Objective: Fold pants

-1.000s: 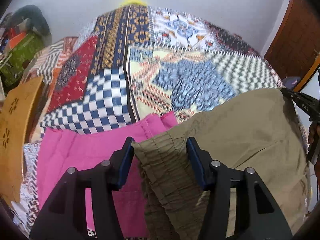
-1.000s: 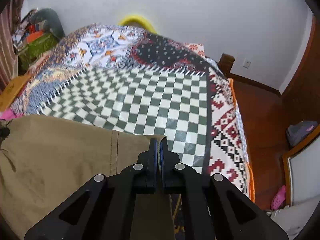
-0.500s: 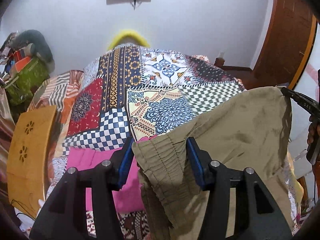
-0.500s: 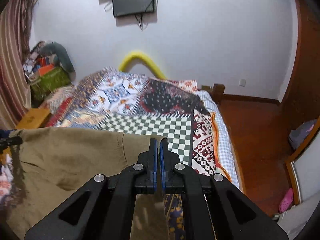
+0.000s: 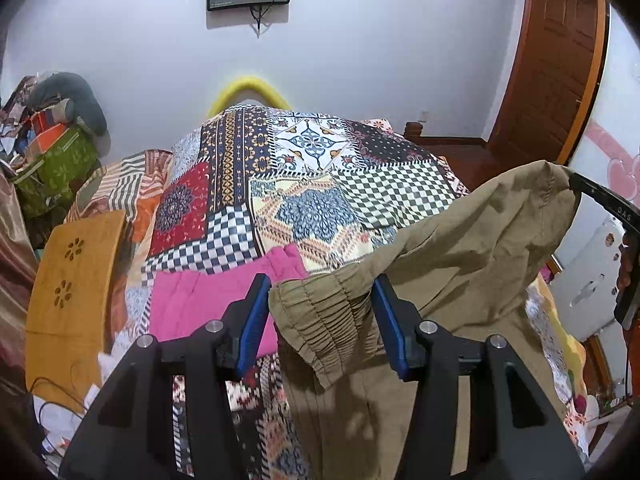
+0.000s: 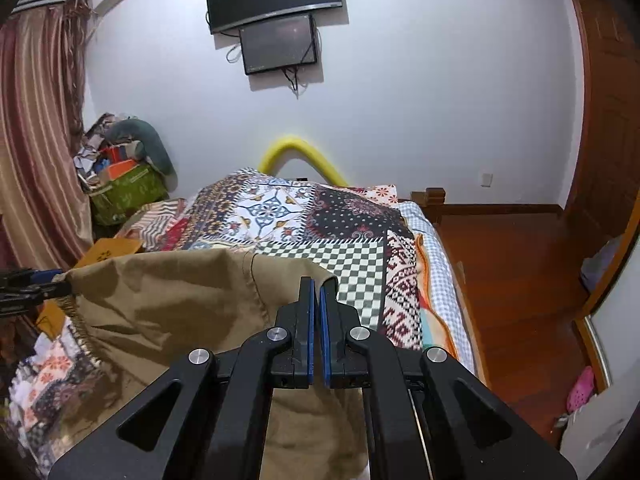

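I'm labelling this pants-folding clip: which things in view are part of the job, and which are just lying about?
Part of the job:
khaki pants
left hand-held gripper
right hand-held gripper
bed

Lying about:
pink garment
wooden board
green bag
screen

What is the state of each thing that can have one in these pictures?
Khaki cotton pants: lifted off the bed, hanging between both grippers.
Left gripper: shut on the gathered elastic waistband.
Right gripper: shut on the pants' other edge.
Pink folded garment: lying flat on the patchwork bedspread.
Two black wall screens: off, dark.
Brown wooden door: closed.
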Demonstrator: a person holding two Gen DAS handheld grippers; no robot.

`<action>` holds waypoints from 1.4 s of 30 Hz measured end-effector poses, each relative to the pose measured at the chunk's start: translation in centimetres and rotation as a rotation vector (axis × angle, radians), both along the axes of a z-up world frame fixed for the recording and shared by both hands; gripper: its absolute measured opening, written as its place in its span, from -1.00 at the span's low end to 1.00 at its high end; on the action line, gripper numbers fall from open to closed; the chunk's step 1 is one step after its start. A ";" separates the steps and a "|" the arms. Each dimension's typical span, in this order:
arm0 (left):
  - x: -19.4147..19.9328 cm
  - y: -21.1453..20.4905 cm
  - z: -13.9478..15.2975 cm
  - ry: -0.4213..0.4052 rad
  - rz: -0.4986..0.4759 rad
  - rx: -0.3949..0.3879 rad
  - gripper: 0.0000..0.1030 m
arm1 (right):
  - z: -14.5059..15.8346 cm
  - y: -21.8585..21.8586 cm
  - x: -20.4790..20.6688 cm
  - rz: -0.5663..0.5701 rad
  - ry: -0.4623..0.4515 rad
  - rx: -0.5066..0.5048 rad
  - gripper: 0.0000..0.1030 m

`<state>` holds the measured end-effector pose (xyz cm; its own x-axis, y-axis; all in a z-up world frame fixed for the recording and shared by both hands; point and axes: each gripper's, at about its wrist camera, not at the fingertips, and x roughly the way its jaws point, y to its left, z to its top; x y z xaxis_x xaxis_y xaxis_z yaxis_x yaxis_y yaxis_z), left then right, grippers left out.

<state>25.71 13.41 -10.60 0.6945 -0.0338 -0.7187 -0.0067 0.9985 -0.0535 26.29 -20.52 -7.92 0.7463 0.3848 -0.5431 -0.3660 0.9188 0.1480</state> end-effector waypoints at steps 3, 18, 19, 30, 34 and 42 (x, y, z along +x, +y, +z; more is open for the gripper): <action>-1.5 -0.4 0.0 0.001 -0.006 -0.001 -0.01 | 0.1 -0.1 -1.6 0.010 -0.003 0.005 -0.96; -7.7 -1.2 -1.6 0.013 -0.028 -0.010 -0.04 | -1.3 -2.1 -9.1 0.003 0.018 0.065 -0.96; -8.0 -1.3 -1.8 0.017 -0.033 -0.005 -0.04 | -1.5 -2.2 -9.6 0.004 0.021 0.064 -0.96; -11.7 -2.3 -4.2 0.053 -0.061 0.033 -0.05 | -3.8 -3.0 -14.2 0.012 0.096 0.076 -0.96; -13.0 -2.8 -5.3 0.073 -0.075 0.059 -0.05 | -5.2 -3.2 -15.3 0.007 0.143 0.070 -0.96; -14.7 -3.1 -8.0 0.133 -0.078 0.035 -0.05 | -8.9 -3.3 -17.3 0.000 0.268 0.054 -0.95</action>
